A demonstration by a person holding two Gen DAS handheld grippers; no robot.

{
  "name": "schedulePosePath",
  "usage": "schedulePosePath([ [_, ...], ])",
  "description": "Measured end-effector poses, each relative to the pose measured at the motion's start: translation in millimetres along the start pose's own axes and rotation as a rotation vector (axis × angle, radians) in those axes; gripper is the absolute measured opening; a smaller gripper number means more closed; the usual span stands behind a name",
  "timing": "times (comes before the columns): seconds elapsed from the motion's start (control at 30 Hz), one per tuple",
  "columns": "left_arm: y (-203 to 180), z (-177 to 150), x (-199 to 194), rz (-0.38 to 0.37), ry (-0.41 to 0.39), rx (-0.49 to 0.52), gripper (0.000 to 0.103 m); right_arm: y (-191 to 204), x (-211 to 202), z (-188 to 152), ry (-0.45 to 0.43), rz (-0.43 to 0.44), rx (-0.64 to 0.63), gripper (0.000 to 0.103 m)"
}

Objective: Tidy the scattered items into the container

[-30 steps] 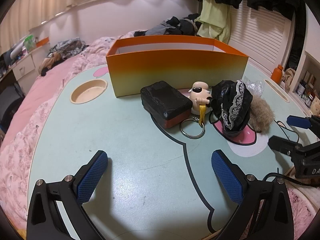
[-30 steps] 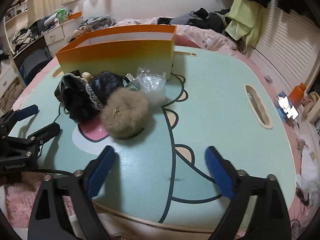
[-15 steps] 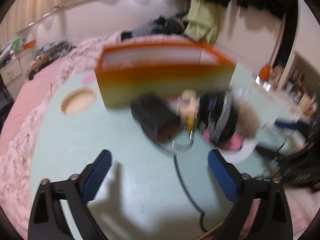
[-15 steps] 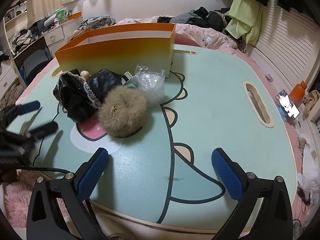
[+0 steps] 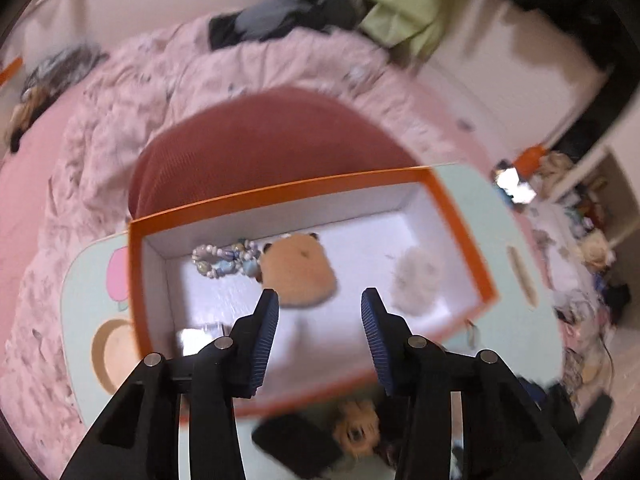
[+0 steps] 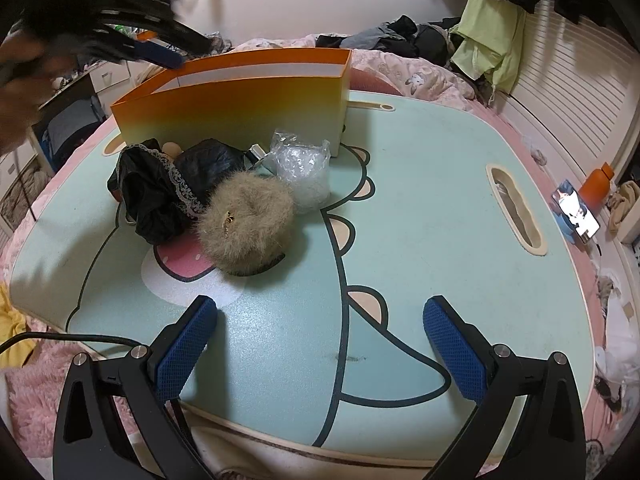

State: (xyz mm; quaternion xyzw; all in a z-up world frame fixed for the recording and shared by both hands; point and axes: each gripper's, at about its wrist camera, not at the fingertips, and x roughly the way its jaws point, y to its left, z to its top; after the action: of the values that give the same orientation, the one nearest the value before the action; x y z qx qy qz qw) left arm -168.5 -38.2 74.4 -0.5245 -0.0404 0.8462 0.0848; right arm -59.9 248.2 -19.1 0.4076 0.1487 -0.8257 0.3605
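While closing empty over the orange box (image 5: 456,216), left gripper (image 5: 320,320) blurred; bead bracelet (image 5: 224,258) at ten o'clock inside. Right gripper (image 6: 320,344) wide open, empty, above bare table (image 6: 420,208).

The left gripper (image 5: 320,312) points steeply down, its jaws closing on nothing; the right gripper (image 6: 320,334) hangs wide apart, empty.

The tabletop (image 6: 420,208) lies bare on the right and near side. On its left, a fur ball (image 6: 246,228), black cloth (image 6: 156,196) and plastic bag (image 6: 302,170) crowd before the box (image 6: 240,108), whose open top (image 5: 360,248) has free floor at right.
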Motion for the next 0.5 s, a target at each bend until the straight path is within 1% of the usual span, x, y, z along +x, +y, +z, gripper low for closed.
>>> schedulePosePath([
  [0.07, -6.0, 2.2, 16.6, 0.043, 0.027, 0.005, 0.042, -0.5, -0.1, 0.1, -0.002, 0.000, 0.000, 0.103],
  [0.13, -9.3, 2.8, 28.7, 0.067, 0.052, 0.000, 0.042, -0.6, -0.2, 0.0, -0.003, 0.001, 0.000, 0.103],
  [0.17, -11.1, 2.4, 33.7, 0.076, 0.068, 0.000, 0.044, -0.6, -0.1, 0.1, -0.003, 0.001, 0.000, 0.103],
  [0.2, -13.1, 1.9, 39.1, 0.087, 0.084, 0.004, 0.052, -0.6, 0.0, 0.1, -0.003, 0.001, 0.000, 0.103],
  [0.27, -16.1, 1.5, 48.8, 0.127, 0.104, 0.026, 0.062, -0.7, -0.1, -0.2, -0.003, 0.001, 0.000, 0.103],
  [0.33, -17.4, 3.0, 54.6, 0.164, 0.099, 0.039, 0.061, -0.6, -0.1, -0.1, -0.003, 0.001, 0.000, 0.103],
  [0.37, -17.0, 4.5, 56.1, 0.160, 0.093, 0.038, 0.052, -0.5, -0.1, -0.1, -0.003, 0.001, 0.000, 0.103],
  [0.4, -15.6, 5.1, 56.6, 0.148, 0.087, 0.031, 0.032, -0.4, -0.1, -0.1, -0.003, 0.001, 0.000, 0.103],
  [0.5, -9.3, 6.4, 46.8, 0.090, 0.065, -0.002, 0.032, -0.7, 0.0, 0.0, -0.003, 0.001, 0.001, 0.103],
])
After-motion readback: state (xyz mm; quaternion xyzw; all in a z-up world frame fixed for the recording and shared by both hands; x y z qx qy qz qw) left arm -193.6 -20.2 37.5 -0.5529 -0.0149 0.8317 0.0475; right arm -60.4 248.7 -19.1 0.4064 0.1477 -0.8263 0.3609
